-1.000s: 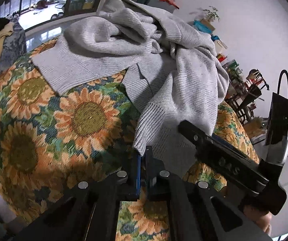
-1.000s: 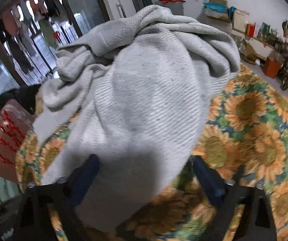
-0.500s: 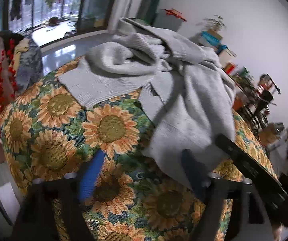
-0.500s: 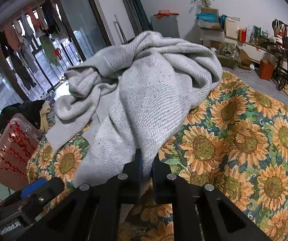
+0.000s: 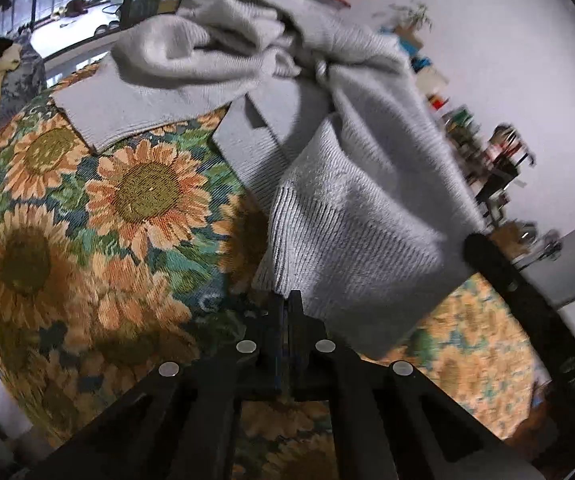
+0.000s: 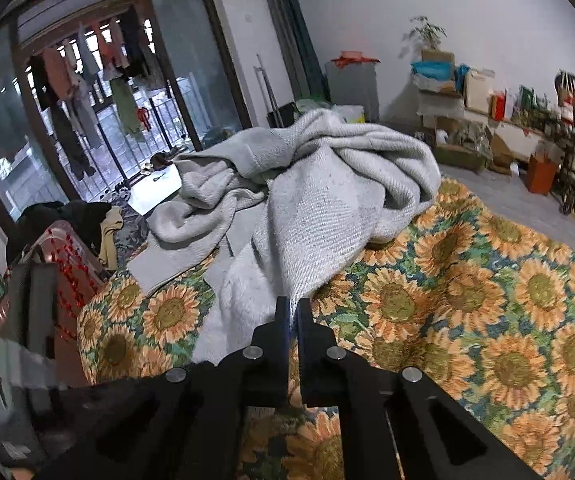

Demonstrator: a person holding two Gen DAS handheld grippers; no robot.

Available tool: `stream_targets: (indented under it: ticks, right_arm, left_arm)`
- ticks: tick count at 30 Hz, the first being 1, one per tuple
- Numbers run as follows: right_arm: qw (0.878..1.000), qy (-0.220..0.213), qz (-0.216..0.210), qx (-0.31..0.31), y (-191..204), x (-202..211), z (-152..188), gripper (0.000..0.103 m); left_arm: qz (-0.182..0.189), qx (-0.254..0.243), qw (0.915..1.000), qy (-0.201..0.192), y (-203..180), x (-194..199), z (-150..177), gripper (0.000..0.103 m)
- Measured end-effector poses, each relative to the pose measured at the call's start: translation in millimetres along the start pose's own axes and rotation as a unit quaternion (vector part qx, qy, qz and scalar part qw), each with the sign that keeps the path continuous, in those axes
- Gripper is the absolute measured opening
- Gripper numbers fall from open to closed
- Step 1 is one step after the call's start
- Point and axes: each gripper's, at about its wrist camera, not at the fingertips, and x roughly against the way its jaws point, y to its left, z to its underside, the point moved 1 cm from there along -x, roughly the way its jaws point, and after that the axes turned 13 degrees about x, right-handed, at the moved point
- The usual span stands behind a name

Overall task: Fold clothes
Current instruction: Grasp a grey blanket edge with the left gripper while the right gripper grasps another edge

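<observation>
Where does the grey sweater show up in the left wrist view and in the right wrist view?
Left wrist: the grey sweater fills the upper middle and right, its ribbed hem reaching down to the shut left tool.
Right wrist: it is heaped at centre, one corner running down into the shut right tool.
Shared landmark: the sunflower cloth beneath it.

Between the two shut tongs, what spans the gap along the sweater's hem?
Only the grey sweater's ribbed hem, lifted off the sunflower cloth; left tongs pinch one corner, the right tongs' finger the other. Left wrist view.
</observation>
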Motion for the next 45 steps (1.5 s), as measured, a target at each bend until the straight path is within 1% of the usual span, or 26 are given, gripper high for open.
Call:
stream_targets:
  ticks: [2, 3, 5, 8, 9, 11, 12, 13, 14, 15, 17, 19, 22, 25, 29, 31, 33, 35, 36, 37, 39, 40, 41, 42, 43, 45]
  right_arm:
    - [1.000, -0.007, 0.001, 0.002, -1, 9, 0, 0.003]
    - [1.000, -0.011, 0.001, -0.003, -4, 14, -1, 0.000]
    - [1.000, -0.023, -0.002, -0.005, -6, 27, -2, 0.000]
    - [0.999, -0.035, 0.015, 0.020, -2, 49, -1, 0.000]
    - [0.999, -0.035, 0.019, 0.027, 0, 55, 0, 0.002]
    - [0.999, -0.030, 0.020, 0.028, 1, 64, 5, 0.008]
    - [0.999, -0.028, 0.021, 0.027, 1, 67, 8, 0.016]
    - [0.999, -0.028, 0.024, 0.027, 0, 69, 11, 0.028]
    - [0.999, -0.026, 0.030, 0.028, 0, 71, 15, 0.032]
    - [0.998, -0.021, 0.041, 0.033, 0, 71, 20, 0.035]
    - [0.997, -0.012, 0.057, 0.047, 2, 71, 30, 0.035]
    - [0.996, -0.003, 0.062, 0.065, 5, 69, 40, 0.040]
    - [0.995, 0.005, 0.056, 0.083, 12, 62, 48, 0.045]
    - [0.993, 0.015, 0.044, 0.106, 23, 50, 55, 0.046]
    - [0.987, 0.028, 0.036, 0.157, 48, 26, 59, 0.047]
    - [0.982, 0.042, 0.031, 0.184, 62, 7, 59, 0.047]
    - [0.976, 0.055, 0.028, 0.208, 75, -13, 57, 0.047]
    - [0.972, 0.069, 0.019, 0.226, 85, -32, 56, 0.047]
    - [0.969, 0.079, 0.016, 0.233, 89, -41, 56, 0.047]
    - [0.967, 0.089, 0.017, 0.240, 91, -49, 57, 0.044]
    - [0.964, 0.101, 0.024, 0.245, 90, -61, 59, 0.039]
    - [0.967, 0.094, 0.018, 0.238, 86, -60, 58, 0.027]
    - [0.968, 0.093, 0.020, 0.231, 82, -59, 56, 0.020]
    - [0.971, 0.091, 0.022, 0.221, 76, -57, 55, 0.016]
    - [0.975, 0.083, 0.017, 0.206, 69, -52, 53, 0.015]
    - [0.981, 0.070, 0.007, 0.179, 58, -40, 50, 0.014]
  left_arm:
    - [0.008, -0.006, 0.9999, -0.012, -2, 15, 4, 0.001]
    - [0.012, -0.009, 0.9997, -0.017, -3, 23, 7, 0.001]
    - [0.021, -0.019, 0.9992, -0.028, -7, 40, 14, 0.001]
    - [0.029, -0.025, 0.9987, -0.032, -13, 54, 28, 0.001]
    - [0.031, -0.025, 0.9987, -0.032, -16, 55, 33, 0.001]
    - [0.036, -0.023, 0.9986, -0.033, -21, 58, 42, 0.001]
    - [0.038, -0.021, 0.9985, -0.033, -21, 58, 44, 0.001]
    - [0.039, -0.017, 0.9985, -0.035, -22, 56, 46, 0.001]
    - [0.041, -0.012, 0.9984, -0.035, -24, 54, 47, 0.000]
    - [0.047, -0.006, 0.9983, -0.035, -26, 54, 48, 0.000]
    - [0.050, 0.004, 0.9979, -0.041, -29, 56, 45, 0.000]
    - [0.049, 0.010, 0.9977, -0.046, -29, 61, 41, 0.000]
    - [0.042, 0.018, 0.9975, -0.054, -23, 66, 31, 0.000]
    - [0.028, 0.043, 0.9970, -0.058, -14, 63, 22, 0.000]
    - [-0.002, 0.084, 0.9953, -0.047, 6, 43, 8, 0.000]
    - [-0.002, 0.119, 0.9922, -0.036, 21, 31, -1, 0.000]
    - [0.007, 0.157, 0.9873, -0.019, 37, 18, -9, 0.001]
    - [0.009, 0.172, 0.9850, -0.007, 46, 9, -15, 0.014]
    - [0.011, 0.175, 0.9845, -0.003, 49, 6, -18, 0.031]
    - [0.016, 0.180, 0.9835, -0.002, 52, 4, -20, 0.046]
    - [0.039, 0.197, 0.9795, -0.009, 57, 4, -24, 0.058]
    - [0.052, 0.206, 0.9772, -0.012, 59, 5, -25, 0.060]
    - [0.064, 0.212, 0.9750, -0.013, 59, 4, -26, 0.060]
    - [0.074, 0.215, 0.9737, -0.009, 59, 3, -28, 0.060]
    - [0.081, 0.217, 0.9728, -0.004, 57, 1, -30, 0.060]
    - [0.088, 0.210, 0.9737, 0.002, 48, -2, -32, 0.060]
